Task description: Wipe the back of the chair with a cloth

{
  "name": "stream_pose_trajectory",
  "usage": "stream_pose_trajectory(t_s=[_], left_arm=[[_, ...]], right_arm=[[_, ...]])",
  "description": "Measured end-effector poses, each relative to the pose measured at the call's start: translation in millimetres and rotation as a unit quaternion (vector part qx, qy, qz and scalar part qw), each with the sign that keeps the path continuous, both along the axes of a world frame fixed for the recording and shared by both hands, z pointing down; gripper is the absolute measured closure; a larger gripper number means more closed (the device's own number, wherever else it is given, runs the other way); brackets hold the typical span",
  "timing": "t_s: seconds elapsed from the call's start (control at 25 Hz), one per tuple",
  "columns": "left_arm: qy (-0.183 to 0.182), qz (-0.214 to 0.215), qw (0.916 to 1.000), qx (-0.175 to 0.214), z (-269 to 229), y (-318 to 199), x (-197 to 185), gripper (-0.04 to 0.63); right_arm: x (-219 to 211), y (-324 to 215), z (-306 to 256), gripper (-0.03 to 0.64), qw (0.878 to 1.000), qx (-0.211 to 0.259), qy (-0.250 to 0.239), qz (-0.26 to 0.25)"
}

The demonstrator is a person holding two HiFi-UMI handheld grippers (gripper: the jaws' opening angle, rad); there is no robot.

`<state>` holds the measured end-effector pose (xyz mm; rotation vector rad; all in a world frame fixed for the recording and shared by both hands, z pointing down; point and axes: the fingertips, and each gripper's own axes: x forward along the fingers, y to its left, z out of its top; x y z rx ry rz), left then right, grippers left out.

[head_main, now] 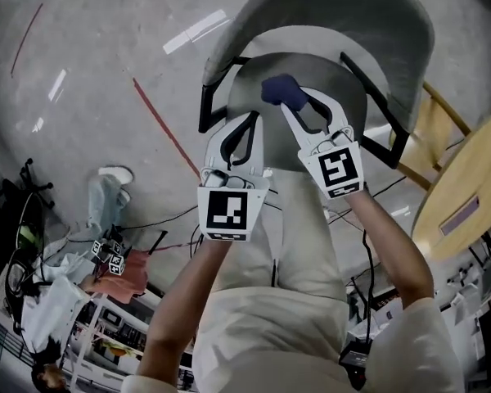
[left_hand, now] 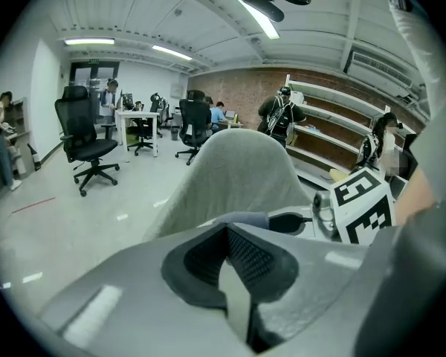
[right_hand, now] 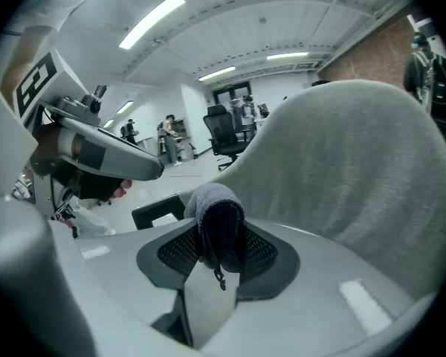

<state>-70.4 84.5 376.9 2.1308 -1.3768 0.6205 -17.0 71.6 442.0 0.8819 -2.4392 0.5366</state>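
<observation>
One small pinch clamps the blue cloth (right_hand: 208,199) in my right gripper (right_hand: 217,235) near the grey chair back (right_hand: 357,169), my left gripper (left_hand: 224,238) closed on nothing, and I reckon dragging across that fabric could tug it loose.

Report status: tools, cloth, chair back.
Right tool shut on blue cloth. Left tool shut, empty. Chair back just ahead, cloth not clearly touching it. Nothing seen between them.
</observation>
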Motion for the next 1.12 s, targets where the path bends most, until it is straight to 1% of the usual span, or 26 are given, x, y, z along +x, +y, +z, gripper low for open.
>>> stream_pose_trajectory(t_s=[0.12,0.24,0.52,0.6,0.76,1.12], left_arm=[[0.000,-0.004,1.0000,-0.003,10.2,5.0,-8.1,0.595],[-0.004,-0.005,1.0000,-0.007,23.4,8.5,-15.4,0.595],[-0.004,-0.006,0.9998,-0.016,42.3,13.9,-25.1,0.595],[-0.003,-0.005,0.9998,-0.018,44.8,14.9,-25.6,0.595],[-0.001,-0.003,0.9998,-0.019,48.4,14.2,-27.9,0.595],[0.001,0.009,0.9997,-0.021,46.7,8.3,-25.8,0.595]], right_arm=[[-28.0,0.6,17.0,0.468,0.998,0.001,-0.002,-0.061],[-50.3,-0.3,40.0,0.468,0.994,0.000,0.006,-0.105],[-82.5,-7.6,85.7,0.468,0.990,-0.017,0.031,-0.140],[-88.3,-9.6,91.4,0.468,0.989,-0.019,0.034,-0.140],[-93.0,-16.6,97.9,0.468,0.992,-0.023,0.030,-0.123],[-89.7,-24.6,98.1,0.466,0.995,-0.037,0.026,-0.088]])
